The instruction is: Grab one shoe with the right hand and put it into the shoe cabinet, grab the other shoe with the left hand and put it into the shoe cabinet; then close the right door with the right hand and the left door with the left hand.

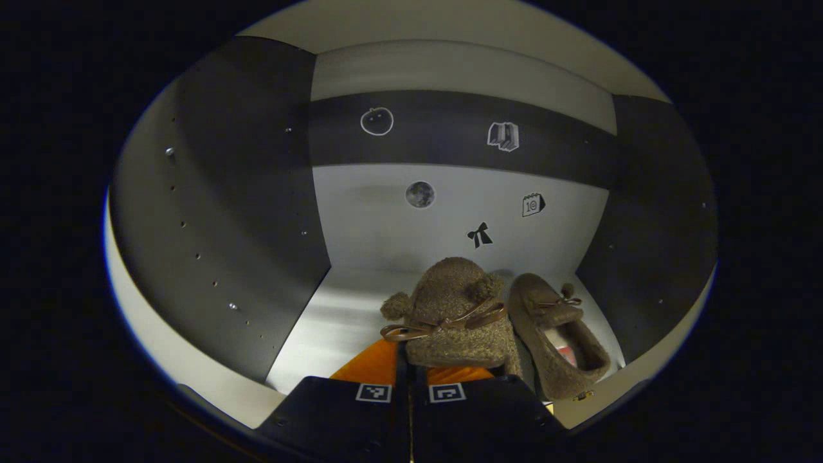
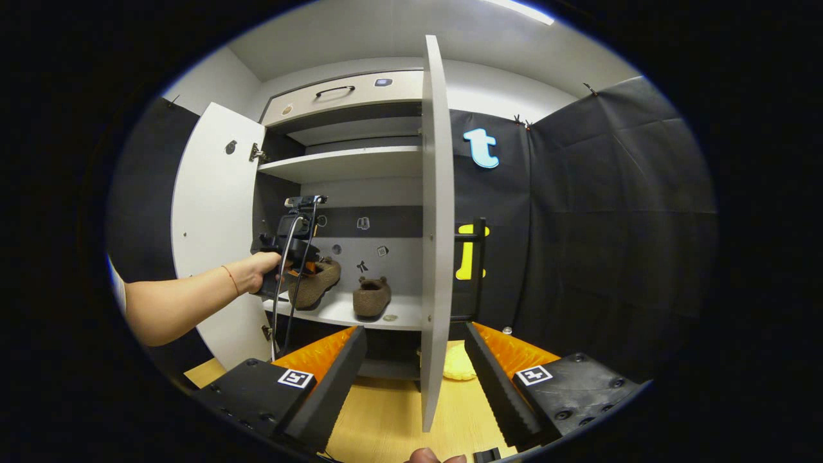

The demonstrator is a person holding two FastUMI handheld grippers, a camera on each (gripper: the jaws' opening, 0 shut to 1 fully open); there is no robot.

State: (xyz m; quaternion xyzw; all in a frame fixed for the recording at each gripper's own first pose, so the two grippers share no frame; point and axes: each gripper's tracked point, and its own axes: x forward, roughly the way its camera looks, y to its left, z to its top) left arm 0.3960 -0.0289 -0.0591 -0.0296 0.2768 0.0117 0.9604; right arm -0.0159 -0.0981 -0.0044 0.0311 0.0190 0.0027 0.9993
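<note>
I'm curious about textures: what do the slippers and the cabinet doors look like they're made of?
The held slipper and the second slipper beside it look like fuzzy fleece or boucle fabric, going by the nubby, curly pile; each has a smooth, slightly shiny ribbon bow, perhaps satin or faux leather. The right door looks like matte laminated board: flat, even, no grain showing.

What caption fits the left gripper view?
Left tongs shut on a fuzzy brown slipper beside its mate inside the shoe cabinet.
</note>
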